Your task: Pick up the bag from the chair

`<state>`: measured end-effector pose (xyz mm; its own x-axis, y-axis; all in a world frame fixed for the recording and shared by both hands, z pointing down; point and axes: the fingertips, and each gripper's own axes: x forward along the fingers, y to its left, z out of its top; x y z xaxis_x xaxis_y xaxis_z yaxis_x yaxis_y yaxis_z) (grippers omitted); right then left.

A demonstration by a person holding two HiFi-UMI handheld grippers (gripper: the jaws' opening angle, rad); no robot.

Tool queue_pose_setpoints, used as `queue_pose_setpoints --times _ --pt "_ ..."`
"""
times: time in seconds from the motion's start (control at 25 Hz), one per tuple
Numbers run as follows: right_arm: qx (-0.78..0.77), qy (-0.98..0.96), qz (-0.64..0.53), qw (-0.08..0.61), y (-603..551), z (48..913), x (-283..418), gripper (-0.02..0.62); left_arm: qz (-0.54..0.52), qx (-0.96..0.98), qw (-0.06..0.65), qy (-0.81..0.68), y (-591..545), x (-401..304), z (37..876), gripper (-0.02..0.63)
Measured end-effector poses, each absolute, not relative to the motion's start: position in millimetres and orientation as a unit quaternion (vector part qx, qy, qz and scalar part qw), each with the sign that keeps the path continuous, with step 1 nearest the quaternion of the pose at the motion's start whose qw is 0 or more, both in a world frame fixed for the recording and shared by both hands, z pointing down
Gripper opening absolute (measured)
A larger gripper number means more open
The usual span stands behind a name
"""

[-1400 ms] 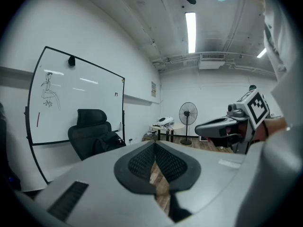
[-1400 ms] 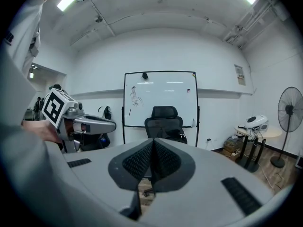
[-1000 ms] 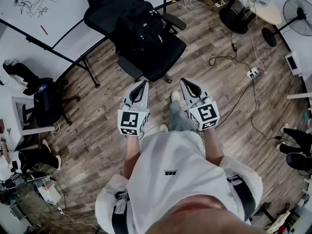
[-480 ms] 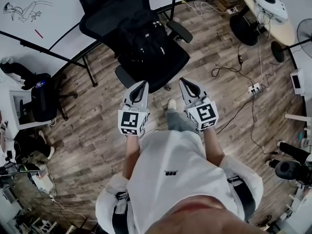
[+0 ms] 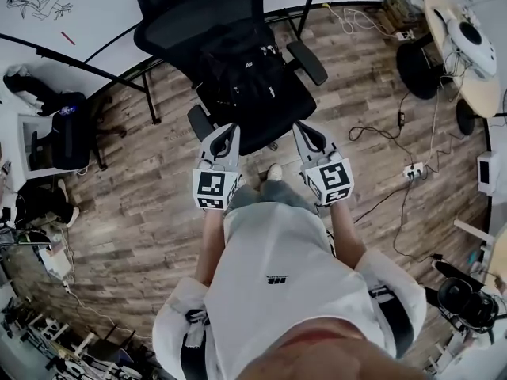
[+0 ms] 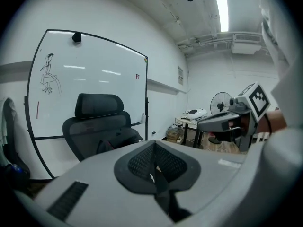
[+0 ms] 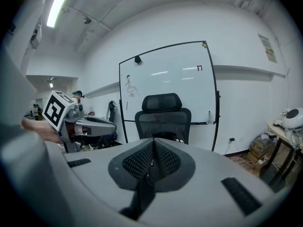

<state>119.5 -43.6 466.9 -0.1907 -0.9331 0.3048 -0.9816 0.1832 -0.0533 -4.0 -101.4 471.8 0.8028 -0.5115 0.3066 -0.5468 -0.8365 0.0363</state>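
A black backpack (image 5: 242,74) rests on the seat of a black mesh office chair (image 5: 194,18), leaning on its backrest. The left gripper (image 5: 232,129) is shut and empty, its tip at the chair seat's front edge. Beside it the right gripper (image 5: 302,127) is also shut and empty, equally near the seat. In the left gripper view the chair (image 6: 97,119) and part of the bag (image 6: 113,143) show just over the closed left gripper (image 6: 154,150). The right gripper view shows the chair (image 7: 162,115) straight ahead beyond the closed right gripper (image 7: 152,148).
A whiteboard (image 5: 55,14) on a stand is behind the chair. A second dark bag on a white chair (image 5: 67,137) is at the left. Cables and a power strip (image 5: 412,169) lie on the wood floor at right, near a round table (image 5: 463,46) and a fan (image 6: 218,103).
The person has walked toward the chair: it now sits closer and more central in the head view, and both shut grippers have come up to the seat's front edge.
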Motion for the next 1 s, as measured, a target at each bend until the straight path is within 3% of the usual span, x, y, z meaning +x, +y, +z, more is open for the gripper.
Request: queue_pose_setpoints --times 0.68,1.0 --pt "0.623 -0.755 0.149 0.144 -168.1 534.2 160.7 -0.003 0.173 0.921 0.098 -0.334 -219.0 1.6 548.2 0.012" --pt "0.632 -0.734 0.171 0.18 -216.6 569.0 169.7 0.032 0.18 0.911 0.136 -0.344 -271.9 -4.2 584.2 0.014"
